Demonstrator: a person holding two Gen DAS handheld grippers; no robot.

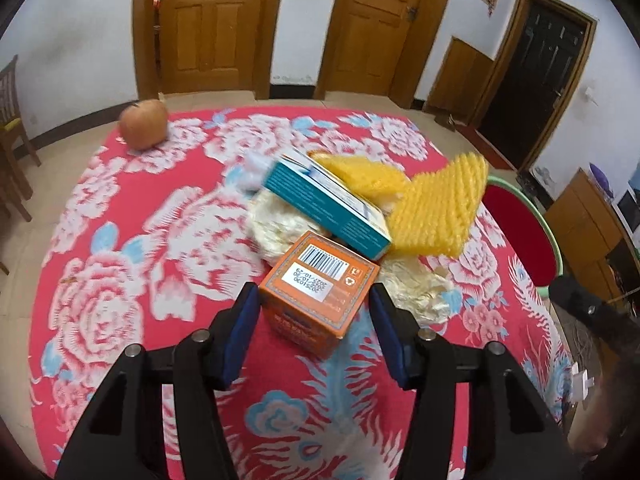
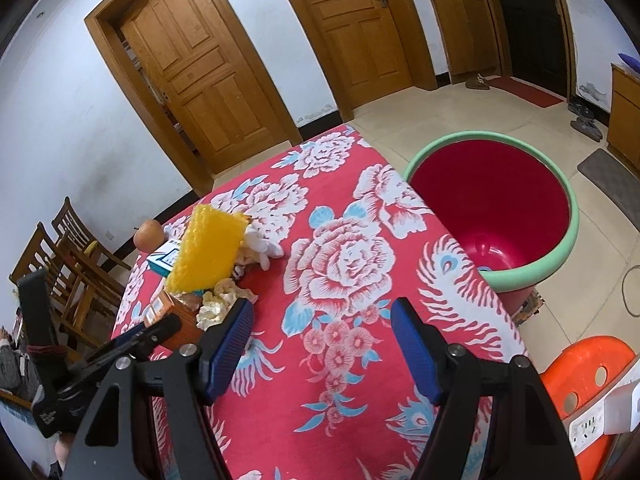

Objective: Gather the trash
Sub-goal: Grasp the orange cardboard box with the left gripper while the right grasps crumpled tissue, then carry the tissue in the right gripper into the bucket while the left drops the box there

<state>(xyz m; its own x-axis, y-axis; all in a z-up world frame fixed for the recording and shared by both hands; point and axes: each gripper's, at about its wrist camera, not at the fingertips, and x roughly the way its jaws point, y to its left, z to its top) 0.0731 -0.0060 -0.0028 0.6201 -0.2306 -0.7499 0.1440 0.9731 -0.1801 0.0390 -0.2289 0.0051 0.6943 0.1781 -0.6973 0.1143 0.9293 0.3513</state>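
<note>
Left gripper (image 1: 314,320) was spread apart, straddling orange box (image 1: 320,292) mid-table in the trash pile – teal box (image 1: 328,204) leaned close, could topple; right gripper (image 2: 322,344) apart, empty

1. The table (image 1: 132,208) wears a matt woven cloth printed with red, white and blue flowers.
2. The orange box (image 1: 316,292) is smooth printed cardboard; the teal box (image 1: 332,208) looks the same.
3. The yellow foam net (image 1: 436,212) is ribbed and rough.
4. The crumpled tissue (image 1: 416,284) is soft paper.
5. The bin (image 2: 500,208) is glossy plastic.
6. The left claw (image 1: 314,336) has ridged blue pads (image 1: 240,340) on matt black plastic.
7. The doors (image 2: 200,68) are varnished wood.
</note>
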